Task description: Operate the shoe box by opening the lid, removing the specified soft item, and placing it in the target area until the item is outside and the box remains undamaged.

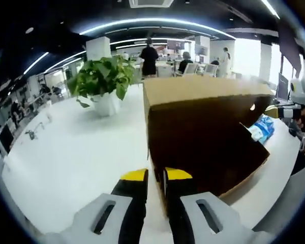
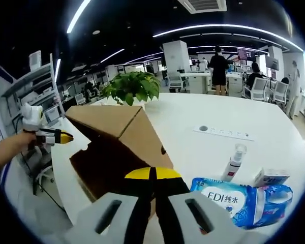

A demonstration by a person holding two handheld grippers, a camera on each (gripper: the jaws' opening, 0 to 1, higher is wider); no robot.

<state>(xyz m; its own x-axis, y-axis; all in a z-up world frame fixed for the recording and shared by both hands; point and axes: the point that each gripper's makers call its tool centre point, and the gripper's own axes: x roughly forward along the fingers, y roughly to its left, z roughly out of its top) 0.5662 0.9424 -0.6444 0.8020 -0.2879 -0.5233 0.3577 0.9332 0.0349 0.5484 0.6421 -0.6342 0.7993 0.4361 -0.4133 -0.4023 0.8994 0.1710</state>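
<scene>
A brown cardboard shoe box (image 1: 203, 137) sits on the white table (image 1: 76, 152), its top tan and its near side in shadow. My left gripper (image 1: 156, 175) is at the box's near corner with its yellow-tipped jaws almost together, the cardboard edge against them. My right gripper (image 2: 152, 173) is shut at the opposite corner of the box (image 2: 122, 142). Each gripper also appears in the other's view: the right gripper (image 1: 274, 111) touches the box's far end, and the left gripper (image 2: 61, 136), held by a hand, touches its left corner. I cannot see inside the box.
A blue pack of wet wipes (image 2: 241, 201) lies just right of the box, also visible as the blue pack (image 1: 262, 127). A spray bottle (image 2: 235, 161) and a small carton (image 2: 269, 177) stand beside it. A potted plant (image 1: 102, 76) stands further back. People stand at desks beyond.
</scene>
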